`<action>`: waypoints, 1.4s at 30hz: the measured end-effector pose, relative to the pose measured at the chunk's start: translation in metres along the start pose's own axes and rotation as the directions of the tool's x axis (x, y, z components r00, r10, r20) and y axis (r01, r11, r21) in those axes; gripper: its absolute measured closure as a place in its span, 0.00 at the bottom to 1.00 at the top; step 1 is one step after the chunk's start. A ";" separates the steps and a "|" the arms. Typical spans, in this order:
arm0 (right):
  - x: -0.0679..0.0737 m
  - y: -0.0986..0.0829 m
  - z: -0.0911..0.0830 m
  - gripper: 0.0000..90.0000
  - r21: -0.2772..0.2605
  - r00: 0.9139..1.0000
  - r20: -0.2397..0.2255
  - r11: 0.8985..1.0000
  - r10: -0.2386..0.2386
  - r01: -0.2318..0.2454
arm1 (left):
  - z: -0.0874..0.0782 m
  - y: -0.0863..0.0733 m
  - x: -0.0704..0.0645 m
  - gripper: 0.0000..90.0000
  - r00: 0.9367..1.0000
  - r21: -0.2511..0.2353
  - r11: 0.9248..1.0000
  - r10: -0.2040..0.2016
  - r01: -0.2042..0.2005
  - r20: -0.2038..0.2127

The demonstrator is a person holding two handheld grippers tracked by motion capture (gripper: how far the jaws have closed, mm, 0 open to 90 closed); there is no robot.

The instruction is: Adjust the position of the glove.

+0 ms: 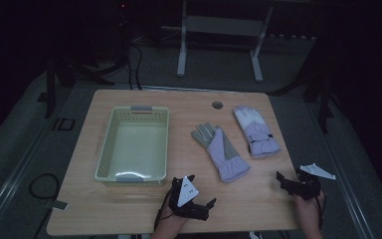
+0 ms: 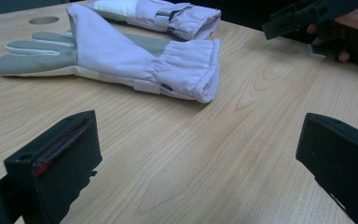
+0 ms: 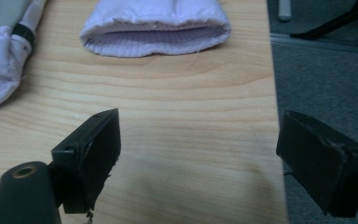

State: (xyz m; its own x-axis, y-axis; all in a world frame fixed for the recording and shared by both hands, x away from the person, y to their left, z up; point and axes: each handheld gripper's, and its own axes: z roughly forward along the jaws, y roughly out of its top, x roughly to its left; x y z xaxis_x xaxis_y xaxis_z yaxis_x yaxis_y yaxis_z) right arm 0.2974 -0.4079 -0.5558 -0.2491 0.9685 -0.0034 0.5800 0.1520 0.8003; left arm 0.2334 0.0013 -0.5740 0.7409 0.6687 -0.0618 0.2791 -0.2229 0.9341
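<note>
The left gripper (image 1: 195, 195) hovers over the near edge of the wooden table (image 1: 144, 204), jaws spread wide with nothing between them, just in front of the basket's near right corner. In the left gripper view its jaws frame bare wood, and beyond them lies the nearer glove (image 2: 121, 60), cuff toward the gripper and grey palm side partly showing. The right gripper (image 1: 287, 182) is also spread and empty, held near the table's right edge, well to the right of the basket. In the right gripper view the open cuff of the farther glove (image 3: 154, 28) lies ahead of its jaws. Both lilac gloves rest flat to the right of the basket (image 1: 104, 144), near each other, the nearer glove closer to it. The pale green basket sits left of the table's middle.
</note>
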 end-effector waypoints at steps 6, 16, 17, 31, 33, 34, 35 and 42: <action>-0.001 0.002 -0.003 0.15 -0.006 0.999 -0.039 1.000 0.007 -0.007 | 0.000 0.000 0.000 0.00 1.000 0.000 1.000 0.001 -0.001 0.001; 0.004 0.028 -0.016 0.15 0.013 0.990 -0.138 1.000 -0.004 0.006 | 0.000 0.000 0.000 0.00 1.000 0.000 1.000 0.005 -0.005 0.000; 0.005 0.034 -0.015 0.14 0.037 0.985 -0.171 0.999 -0.022 0.029 | 0.000 0.000 -0.001 0.00 1.000 0.001 1.000 0.007 -0.007 -0.001; 0.050 0.084 -0.003 0.19 0.065 0.961 -0.249 0.988 -0.122 0.142 | 0.000 0.000 -0.001 0.00 1.000 0.000 1.000 0.012 -0.012 0.018; 0.057 0.088 0.002 0.19 0.046 0.956 -0.264 0.988 -0.128 0.145 | 0.000 0.000 -0.001 0.00 1.000 0.000 1.000 0.010 -0.010 0.018; 0.060 0.089 0.003 0.19 0.045 0.955 -0.268 0.988 -0.127 0.144 | 0.000 0.000 -0.001 0.00 1.000 0.000 1.000 0.009 -0.009 0.018; 0.064 0.092 0.007 0.18 0.055 0.949 -0.291 0.988 -0.122 0.144 | 0.000 0.000 -0.001 0.00 1.000 0.000 1.000 0.009 -0.009 0.018; 0.085 0.099 0.026 0.15 0.076 0.936 -0.328 0.984 -0.130 0.163 | 0.000 0.000 -0.001 0.00 1.000 0.001 1.000 0.012 -0.012 0.019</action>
State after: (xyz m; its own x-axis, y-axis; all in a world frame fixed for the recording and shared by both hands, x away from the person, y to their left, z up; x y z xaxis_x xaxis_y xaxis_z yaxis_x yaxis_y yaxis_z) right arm 0.3534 -0.3057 -0.4923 -0.5629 0.8217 0.0890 0.5884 0.3228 0.7414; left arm 0.2326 0.0009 -0.5739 0.7558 0.6523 -0.0574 0.2707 -0.2313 0.9345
